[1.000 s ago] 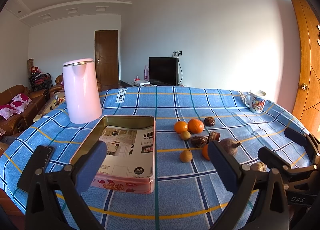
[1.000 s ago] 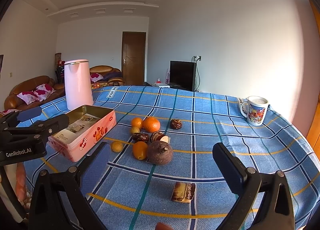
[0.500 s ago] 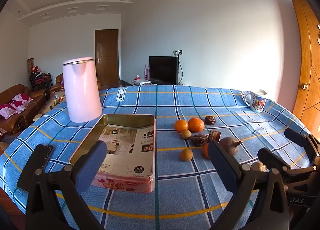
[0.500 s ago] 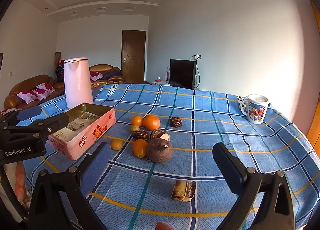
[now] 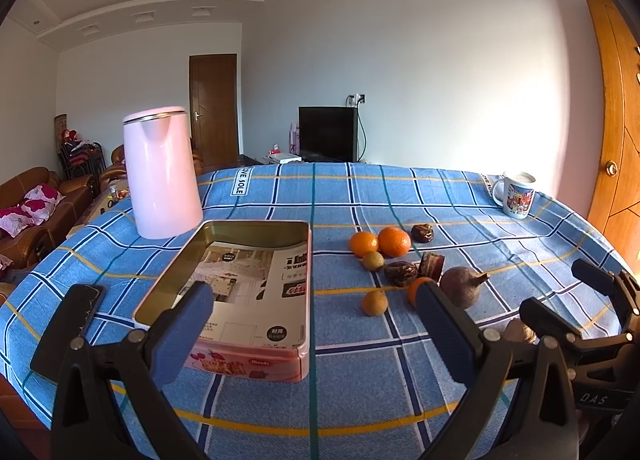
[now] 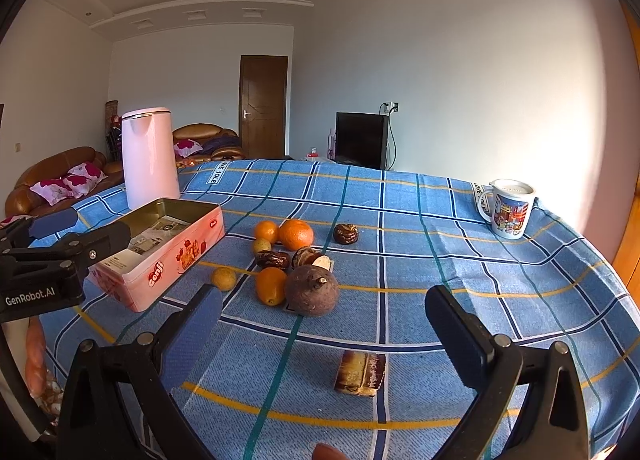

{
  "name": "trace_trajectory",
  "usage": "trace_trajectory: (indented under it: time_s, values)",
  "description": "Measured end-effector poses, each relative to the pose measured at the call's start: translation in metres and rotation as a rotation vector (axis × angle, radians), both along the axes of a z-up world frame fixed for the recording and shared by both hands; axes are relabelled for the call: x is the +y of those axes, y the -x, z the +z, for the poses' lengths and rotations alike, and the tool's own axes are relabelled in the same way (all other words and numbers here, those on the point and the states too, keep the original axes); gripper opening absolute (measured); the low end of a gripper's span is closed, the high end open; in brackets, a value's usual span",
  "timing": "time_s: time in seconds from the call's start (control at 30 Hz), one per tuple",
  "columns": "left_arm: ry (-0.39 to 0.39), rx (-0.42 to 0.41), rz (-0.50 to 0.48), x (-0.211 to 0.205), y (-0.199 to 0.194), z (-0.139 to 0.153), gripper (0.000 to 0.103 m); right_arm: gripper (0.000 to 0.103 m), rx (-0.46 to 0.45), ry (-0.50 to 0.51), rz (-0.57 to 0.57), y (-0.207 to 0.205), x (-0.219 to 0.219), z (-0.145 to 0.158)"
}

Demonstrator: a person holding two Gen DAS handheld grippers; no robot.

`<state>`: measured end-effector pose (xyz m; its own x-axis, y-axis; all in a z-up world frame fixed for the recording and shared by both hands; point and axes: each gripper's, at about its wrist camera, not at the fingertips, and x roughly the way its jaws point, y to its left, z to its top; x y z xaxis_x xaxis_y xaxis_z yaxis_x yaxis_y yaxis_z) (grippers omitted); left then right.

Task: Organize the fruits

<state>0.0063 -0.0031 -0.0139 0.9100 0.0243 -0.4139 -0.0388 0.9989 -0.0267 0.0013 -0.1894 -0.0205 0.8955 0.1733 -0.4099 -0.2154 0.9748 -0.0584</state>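
An open pink tin box lies on the blue checked tablecloth, paper inside. To its right is a cluster of fruit: two oranges, small yellow-green fruits, dark brown pieces and a large brown round fruit. My left gripper hovers open over the tin's near end. Open and holding nothing, my right gripper hangs just short of the brown fruit. A cake-like slice lies between its fingers.
A pink kettle stands behind the tin. A printed mug sits at the far right edge of the table. Sofas stand beyond the table's left side. A wooden door is at the right.
Both grippers have drifted slightly forward and lower toward the table; nothing on the table has moved and both stay open.
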Motion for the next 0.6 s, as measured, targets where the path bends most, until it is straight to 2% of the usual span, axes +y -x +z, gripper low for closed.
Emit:
trace_trajectory:
  time_s: [0.17,0.37,0.53,0.6]
  values:
    - [-0.004,0.022,-0.006,-0.005,-0.004,-0.009,0.103,0.102,0.022,0.009,-0.028,-0.001,-0.012,-0.014]
    - [-0.021,0.064,-0.077,-0.024,-0.010,-0.025,0.103,0.101,0.081,0.005,-0.090,-0.003,-0.039,-0.044]
    - [-0.020,0.076,-0.120,-0.034,-0.014,-0.029,0.103,0.074,0.161,-0.022,-0.063,-0.016,-0.043,-0.057]
    - [-0.037,0.088,-0.125,-0.038,-0.018,-0.032,0.101,0.068,0.178,-0.028,-0.035,-0.018,-0.041,-0.060]
